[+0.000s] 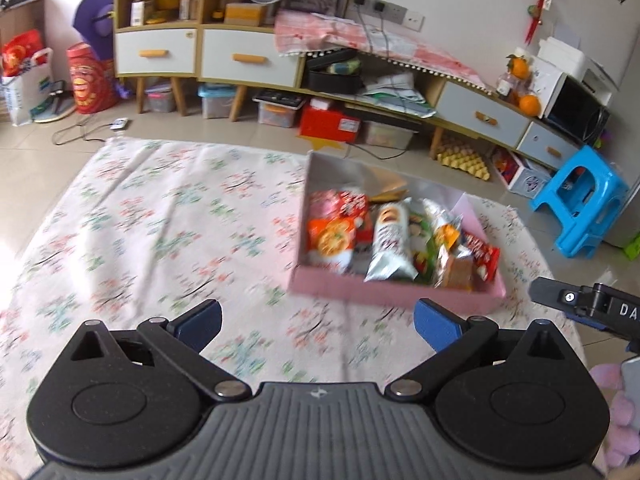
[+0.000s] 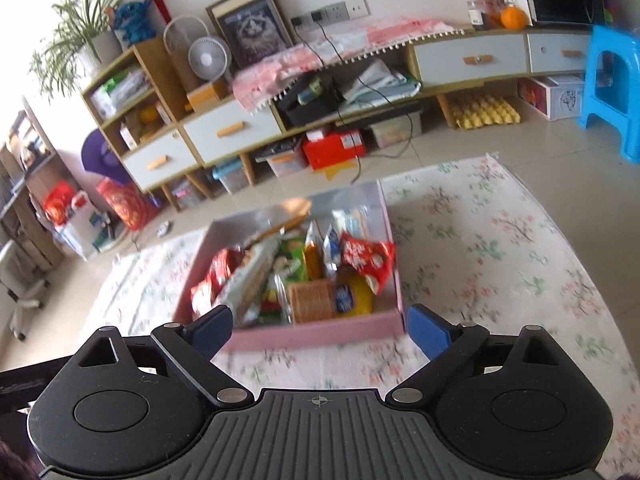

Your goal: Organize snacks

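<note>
A pink box (image 1: 394, 294) (image 2: 320, 333) stands on a floral cloth (image 1: 160, 232) (image 2: 500, 248), packed with several snack packets: a red packet (image 1: 482, 258) (image 2: 366, 258), a silver bag (image 1: 390, 246), a cracker pack (image 2: 310, 300). My left gripper (image 1: 318, 326) hovers over the cloth, near and to the left of the box, open with nothing between its blue pads. My right gripper (image 2: 318, 330) is open just in front of the box's near wall, holding nothing. In the left wrist view the right gripper's black finger (image 1: 560, 296) shows at the right edge.
A low cabinet with white drawers (image 1: 248, 60) (image 2: 232, 130) lines the far wall, with storage boxes and a red box (image 1: 330, 122) (image 2: 334, 148) under it. A blue plastic stool (image 1: 580, 200) (image 2: 612, 88) stands on the tiled floor to the right. Cables trail across the floor.
</note>
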A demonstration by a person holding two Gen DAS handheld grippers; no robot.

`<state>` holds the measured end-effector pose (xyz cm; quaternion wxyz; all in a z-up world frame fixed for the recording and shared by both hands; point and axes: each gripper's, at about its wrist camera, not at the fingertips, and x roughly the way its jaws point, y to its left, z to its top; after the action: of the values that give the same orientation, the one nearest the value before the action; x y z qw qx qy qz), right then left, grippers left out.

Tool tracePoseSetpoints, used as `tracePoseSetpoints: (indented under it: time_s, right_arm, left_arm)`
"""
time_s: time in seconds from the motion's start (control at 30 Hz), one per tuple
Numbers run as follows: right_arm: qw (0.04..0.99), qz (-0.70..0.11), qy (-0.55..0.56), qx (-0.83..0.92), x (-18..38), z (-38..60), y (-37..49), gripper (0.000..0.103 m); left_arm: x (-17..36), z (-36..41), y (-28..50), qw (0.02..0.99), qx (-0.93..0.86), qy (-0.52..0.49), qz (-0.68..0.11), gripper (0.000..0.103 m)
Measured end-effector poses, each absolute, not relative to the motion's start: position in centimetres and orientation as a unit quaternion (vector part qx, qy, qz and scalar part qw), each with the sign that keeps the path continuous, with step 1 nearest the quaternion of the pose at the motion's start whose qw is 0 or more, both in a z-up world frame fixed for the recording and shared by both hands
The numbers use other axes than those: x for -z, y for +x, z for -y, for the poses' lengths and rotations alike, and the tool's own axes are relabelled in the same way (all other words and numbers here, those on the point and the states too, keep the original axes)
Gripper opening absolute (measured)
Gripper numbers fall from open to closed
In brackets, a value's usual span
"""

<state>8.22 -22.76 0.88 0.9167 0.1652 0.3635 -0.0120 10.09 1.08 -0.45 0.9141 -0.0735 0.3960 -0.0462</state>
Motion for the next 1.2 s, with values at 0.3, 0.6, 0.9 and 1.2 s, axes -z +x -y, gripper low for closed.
tracePoseSetpoints:
  time_s: [0.3,0.6,0.9,1.2]
  right_arm:
    - [0.911,-0.402,0.093,0.02,-0.8,19.8,4.4,0.096]
    - [0.914,-0.404,0.039,0.029,0.9,16.5,1.0,0.102]
    - [0.908,-0.415,0.048,0.037,2.0,16.2,0.7,0.102]
    - [0.903,-0.423,0.052,0.047,3.0,16.5,1.4,0.102]
  left_arm:
    - [1.5,-1.7,6.1,0.912,0.006,-0.028,-0.408,0.103]
    - [2.4,-1.1,3.4,0.91,-0.015,-0.001,-0.415,0.103]
    - [2.5,-0.8,2.6,0.914,-0.031,-0.003,-0.405,0.103]
    - [3.5,-0.5,2.8,0.905,-0.031,-0.006,-0.424,0.103]
